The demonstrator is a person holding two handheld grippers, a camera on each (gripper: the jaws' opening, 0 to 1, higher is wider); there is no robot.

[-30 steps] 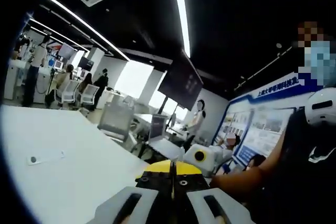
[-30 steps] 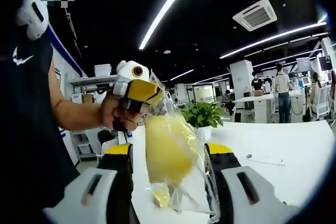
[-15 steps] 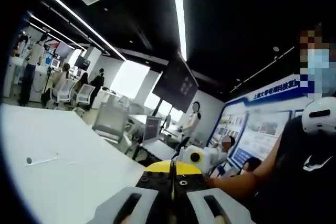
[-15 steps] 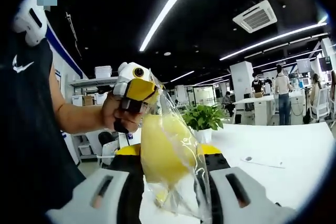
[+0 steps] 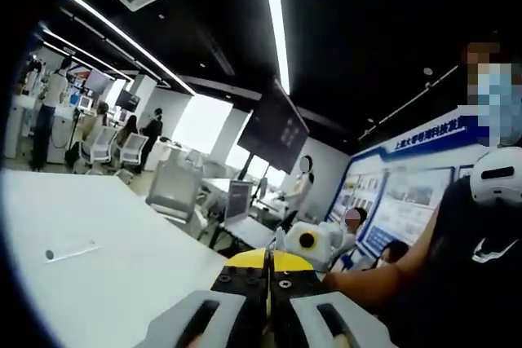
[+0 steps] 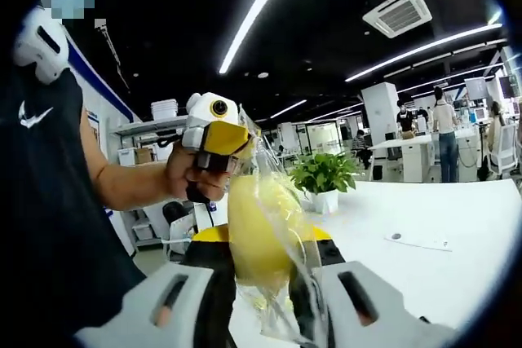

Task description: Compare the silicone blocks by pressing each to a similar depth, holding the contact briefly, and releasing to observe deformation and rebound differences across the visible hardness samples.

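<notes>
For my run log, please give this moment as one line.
left gripper: shut on bag top | right gripper: squeezing yellow block in clear bag | held above white table

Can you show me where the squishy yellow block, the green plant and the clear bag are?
yellow block [image 6: 257,238]: right gripper view, its bulging middle.
green plant [image 6: 325,175]: right gripper view, its leaves.
clear bag [image 6: 259,146]: right gripper view, its empty upper part.

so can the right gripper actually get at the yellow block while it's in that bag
Probably yes. In the right gripper view the right gripper already has its jaws closed on the yellow block through the clear bag, which the left gripper holds up by its top. Only thin film lies between them.
</notes>
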